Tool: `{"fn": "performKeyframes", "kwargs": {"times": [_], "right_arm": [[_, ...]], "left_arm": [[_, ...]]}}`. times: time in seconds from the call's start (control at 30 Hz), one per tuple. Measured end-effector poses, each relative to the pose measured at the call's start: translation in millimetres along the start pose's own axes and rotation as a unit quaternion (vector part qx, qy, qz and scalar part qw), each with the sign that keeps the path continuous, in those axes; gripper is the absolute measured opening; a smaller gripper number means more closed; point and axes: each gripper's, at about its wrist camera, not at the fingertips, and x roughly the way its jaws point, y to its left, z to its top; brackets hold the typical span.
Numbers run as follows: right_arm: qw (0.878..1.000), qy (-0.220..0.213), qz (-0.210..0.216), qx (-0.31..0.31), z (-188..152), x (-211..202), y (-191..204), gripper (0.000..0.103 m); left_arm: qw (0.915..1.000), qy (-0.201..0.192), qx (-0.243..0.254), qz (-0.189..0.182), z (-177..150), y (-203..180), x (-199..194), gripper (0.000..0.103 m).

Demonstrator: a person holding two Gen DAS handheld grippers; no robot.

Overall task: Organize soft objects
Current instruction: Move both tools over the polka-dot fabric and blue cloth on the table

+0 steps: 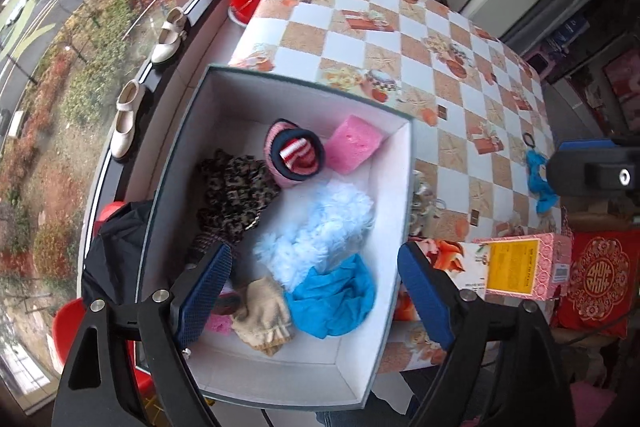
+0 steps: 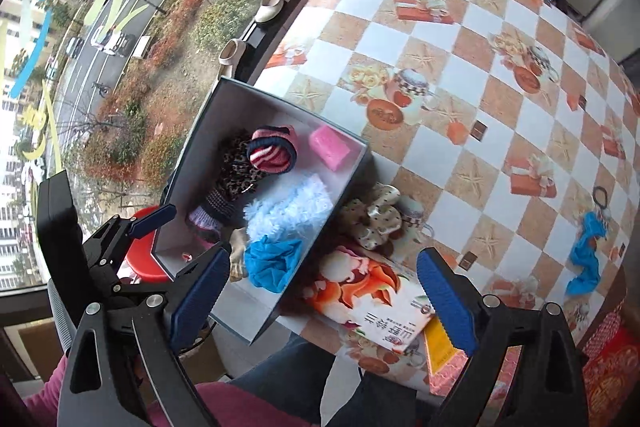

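Soft objects mostly in box [image 1: 404,163]; my left hand-held gripper [image 1: 316,291] and right hand-held gripper [image 2: 324,291] both open, empty. Risk: blue cloth [image 2: 586,255] on desk [image 2: 480,39] far off, reach could nudge box overhanging edge.

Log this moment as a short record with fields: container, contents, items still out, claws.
container: open box, white inside, at the table's near edge
contents: pink sponge, striped sock roll, leopard cloth, fluffy pale blue piece, blue cloth, beige glove
items still out: dotted white cloth beside the box; blue rag farther right
left claw: open above the box, empty
right claw: open, empty
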Motion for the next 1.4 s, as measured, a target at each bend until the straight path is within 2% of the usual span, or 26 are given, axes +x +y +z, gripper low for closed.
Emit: {"fn": "performKeyframes", "kwargs": {"times": [0.13,0.2,0.27,0.47,0.53,0.63,0.77,0.87,1.07,1.27,1.33,1.4], "right_arm": [[0.998,-0.013,0.017,0.058,-16,-23,-48,0.095],[0.996,-0.026,0.021,0.081,-26,-36,-70,0.096],[0.993,-0.039,0.026,0.105,-36,-47,-92,0.095],[0.977,-0.069,0.046,0.195,-72,-67,-166,0.096],[0.971,-0.073,0.056,0.222,-84,-69,-186,0.096],[0.965,-0.074,0.058,0.245,-98,-69,-209,0.096],[0.96,-0.07,0.066,0.264,-112,-64,-230,0.095],[0.958,-0.067,0.074,0.27,-119,-61,-240,0.095],[0.951,-0.07,0.091,0.286,-131,-55,-255,0.095],[0.942,-0.068,0.101,0.313,-151,-47,-273,0.095],[0.939,-0.066,0.102,0.323,-158,-44,-280,0.095],[0.936,-0.064,0.103,0.331,-164,-41,-285,0.095]], "left_arm": [[0.9972,0.001,0.073,-0.011,15,-60,-3,0.088],[0.9946,0.016,0.102,-0.012,23,-91,4,0.088],[0.9918,0.035,0.123,0.004,30,-122,19,0.088],[0.9871,0.097,0.116,0.053,46,-176,88,0.088],[0.9867,0.115,0.1,0.056,51,-182,106,0.088],[0.9848,0.157,0.062,0.041,58,-183,133,0.088],[0.9752,0.218,0.002,0.042,60,-175,163,0.088],[0.969,0.241,-0.033,0.046,60,-168,179,0.088],[0.9606,0.255,-0.064,0.09,60,-159,201,0.088],[0.9543,0.259,-0.061,0.136,61,-163,218,0.088],[0.9552,0.26,-0.061,0.127,63,-165,224,0.088],[0.9605,0.257,-0.053,0.092,65,-172,232,0.088]]}}
